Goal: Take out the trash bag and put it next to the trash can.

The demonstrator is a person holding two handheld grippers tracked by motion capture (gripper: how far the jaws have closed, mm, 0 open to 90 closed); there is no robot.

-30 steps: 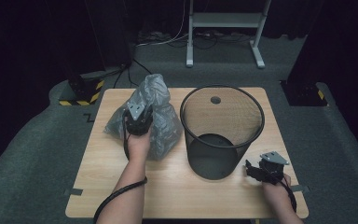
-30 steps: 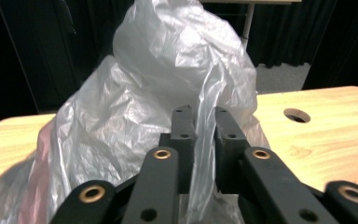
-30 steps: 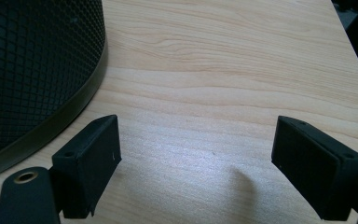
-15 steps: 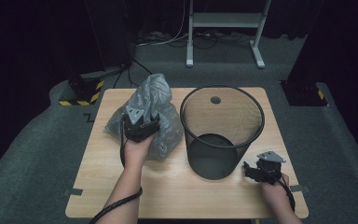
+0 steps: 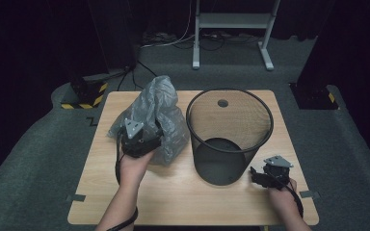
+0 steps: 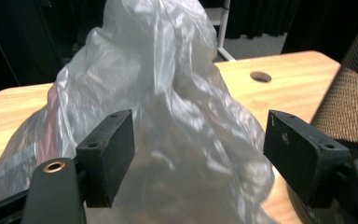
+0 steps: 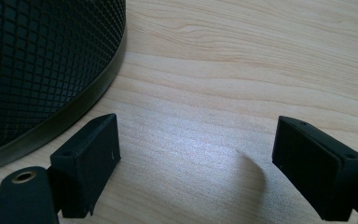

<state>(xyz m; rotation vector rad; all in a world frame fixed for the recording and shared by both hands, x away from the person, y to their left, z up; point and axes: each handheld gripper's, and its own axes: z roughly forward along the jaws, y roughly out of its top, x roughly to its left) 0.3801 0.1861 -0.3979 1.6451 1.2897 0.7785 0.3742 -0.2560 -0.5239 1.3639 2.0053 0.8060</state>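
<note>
A crumpled, translucent grey plastic bag (image 5: 156, 115) lies heaped on the left half of the wooden table (image 5: 173, 197). My left gripper (image 5: 142, 137) is open against the near side of the bag, and in the left gripper view the bag (image 6: 168, 116) bulges between the two spread jaws. A black wire-mesh wastebasket (image 5: 229, 134) stands upright in the middle of the table. My right gripper (image 5: 260, 175) is open just right of the basket's base, low over the tabletop, with nothing between its jaws; the basket's wall (image 7: 42, 60) is at the left of the right gripper view.
A round cable hole (image 5: 222, 103) is in the table behind the basket. Beyond the table are a grey metal stand (image 5: 231, 29) and a yellow-and-black striped block (image 5: 84, 94) on the dark carpet. Bare wood lies in front of the basket.
My left gripper has slid a little nearer and lower along the bag's front side. The right gripper has stayed by the basket's base.
</note>
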